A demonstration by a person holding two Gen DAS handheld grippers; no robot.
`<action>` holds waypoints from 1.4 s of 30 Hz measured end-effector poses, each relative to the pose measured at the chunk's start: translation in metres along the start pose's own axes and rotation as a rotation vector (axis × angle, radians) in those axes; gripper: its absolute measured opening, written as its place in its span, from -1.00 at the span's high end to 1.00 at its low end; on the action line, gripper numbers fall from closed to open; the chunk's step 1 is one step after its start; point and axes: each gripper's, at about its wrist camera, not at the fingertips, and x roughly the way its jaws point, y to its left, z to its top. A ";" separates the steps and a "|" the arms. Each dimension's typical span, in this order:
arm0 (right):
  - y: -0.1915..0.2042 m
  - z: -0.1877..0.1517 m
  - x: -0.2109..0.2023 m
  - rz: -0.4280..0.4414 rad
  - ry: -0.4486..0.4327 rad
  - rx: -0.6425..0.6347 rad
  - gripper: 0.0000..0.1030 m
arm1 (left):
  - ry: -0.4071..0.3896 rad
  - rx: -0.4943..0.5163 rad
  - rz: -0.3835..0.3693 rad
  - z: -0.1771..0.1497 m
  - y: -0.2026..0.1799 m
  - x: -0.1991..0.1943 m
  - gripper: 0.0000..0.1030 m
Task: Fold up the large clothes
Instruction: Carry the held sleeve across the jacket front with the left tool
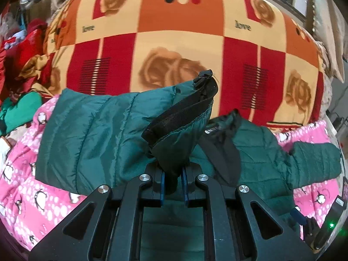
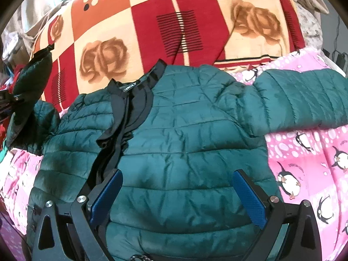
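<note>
Honestly, the fold had barely got going at this point. Closest in, the left tool [image 1: 173, 181] was pinched tight on the cuff end of one sleeve [image 1: 180, 117], holding it up off the bed so the black cuff stuck into the air. The right tool [image 2: 177, 195] hung wide apart over the lower front of the green puffer jacket [image 2: 184, 134], gripping nothing. The jacket lay spread out front-up on the pink penguin blanket [image 2: 304, 152], zip partly open near the collar [image 2: 139, 84], the other sleeve [image 2: 300, 95] flung out sideways. Beyond that was the red and orange rose blanket [image 1: 180, 32]. My guess: one sleeve was mid-fold, with the other sleeve and the body left to do.
</note>
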 end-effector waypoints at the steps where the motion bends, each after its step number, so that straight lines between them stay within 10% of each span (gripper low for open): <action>1: -0.002 0.000 0.000 0.000 0.001 0.005 -0.95 | 0.004 0.005 -0.006 -0.001 -0.005 0.001 0.79; 42: -0.033 -0.005 0.029 -0.067 0.093 -0.028 -0.96 | 0.213 0.086 -0.186 -0.034 -0.118 0.110 0.79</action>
